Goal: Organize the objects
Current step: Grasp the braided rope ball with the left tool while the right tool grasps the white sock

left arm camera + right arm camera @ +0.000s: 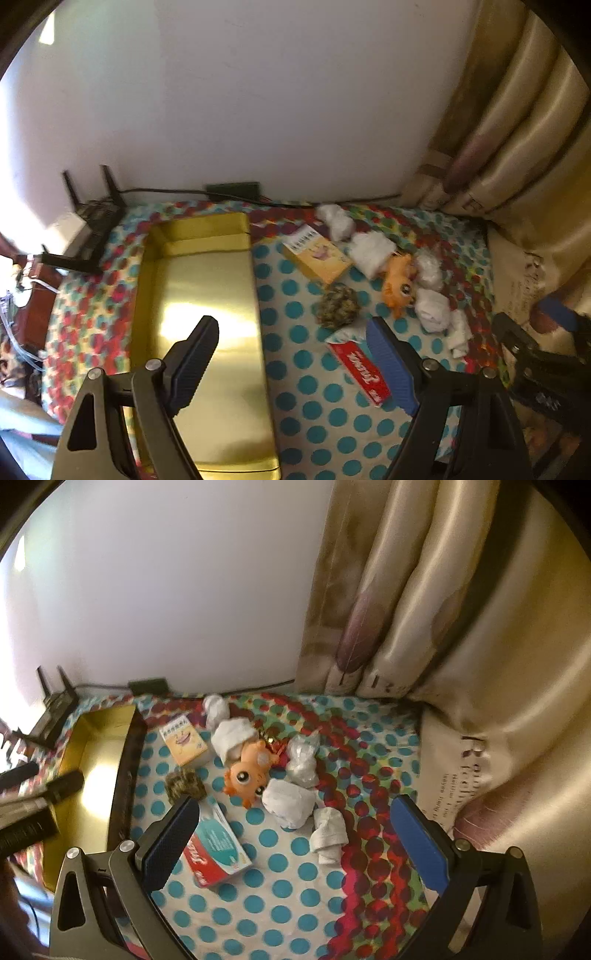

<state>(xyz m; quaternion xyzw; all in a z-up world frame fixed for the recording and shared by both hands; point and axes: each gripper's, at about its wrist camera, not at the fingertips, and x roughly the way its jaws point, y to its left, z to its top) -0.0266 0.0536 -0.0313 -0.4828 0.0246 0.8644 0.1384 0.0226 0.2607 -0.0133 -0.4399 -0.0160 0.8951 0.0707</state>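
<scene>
A gold tin tray (207,280) lies empty on the dotted cloth at the left; it also shows in the right wrist view (92,746). To its right lie a yellow box (317,256) (183,744), a dark woven ball (338,304) (184,784), an orange toy animal (399,282) (247,771), a red toothpaste box (364,371) (218,849) and several white wads (369,253) (286,801). My left gripper (295,354) is open and empty, above the tray's right edge. My right gripper (295,834) is open and empty, above the cloth near the toothpaste box.
A black router (98,218) with antennas and a cable sit at the back left by the white wall. Beige curtains (443,627) hang at the right. The right gripper's body (535,354) shows at the left view's right edge.
</scene>
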